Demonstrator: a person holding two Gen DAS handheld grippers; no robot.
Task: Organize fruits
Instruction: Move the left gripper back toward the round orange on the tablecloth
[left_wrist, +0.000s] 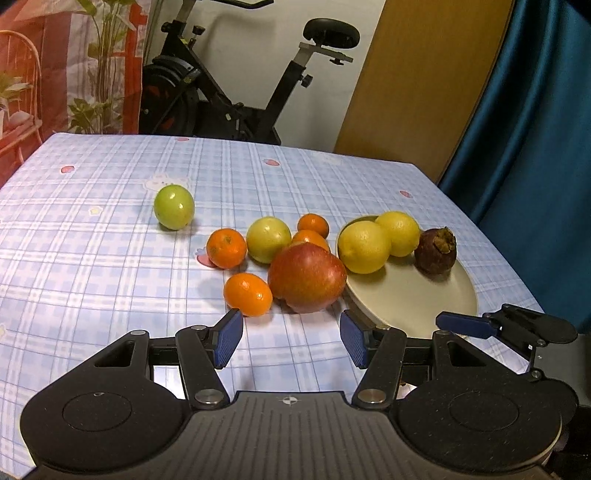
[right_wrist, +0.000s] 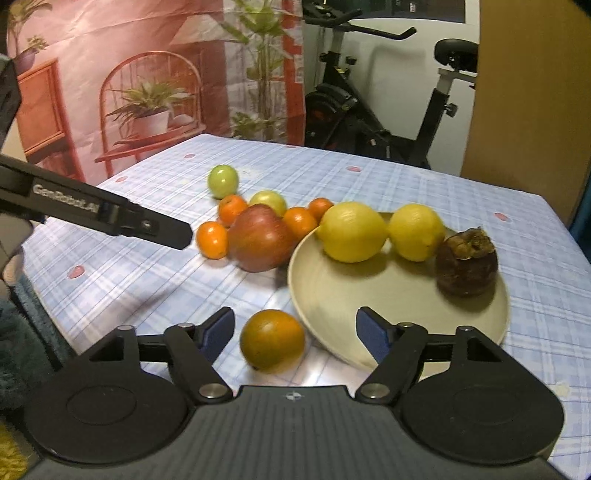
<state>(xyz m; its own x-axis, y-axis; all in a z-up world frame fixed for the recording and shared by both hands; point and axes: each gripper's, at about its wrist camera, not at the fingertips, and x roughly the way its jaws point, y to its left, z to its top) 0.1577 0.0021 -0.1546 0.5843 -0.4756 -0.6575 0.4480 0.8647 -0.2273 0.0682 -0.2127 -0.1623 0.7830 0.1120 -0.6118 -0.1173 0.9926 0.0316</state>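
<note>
Left wrist view: the left gripper (left_wrist: 291, 338) is hovering with jaws apart and empty just short of the red apple (left_wrist: 306, 277) beside the plate (left_wrist: 424, 295).

Right wrist view: the right gripper (right_wrist: 295, 334) is straddling an orange (right_wrist: 272, 340) on the tablecloth (right_wrist: 110, 273), pads not touching it

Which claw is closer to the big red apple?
Left. The left claw sits just in front of the red apple; the right claw is farther away, around an orange beside the plate.
</note>
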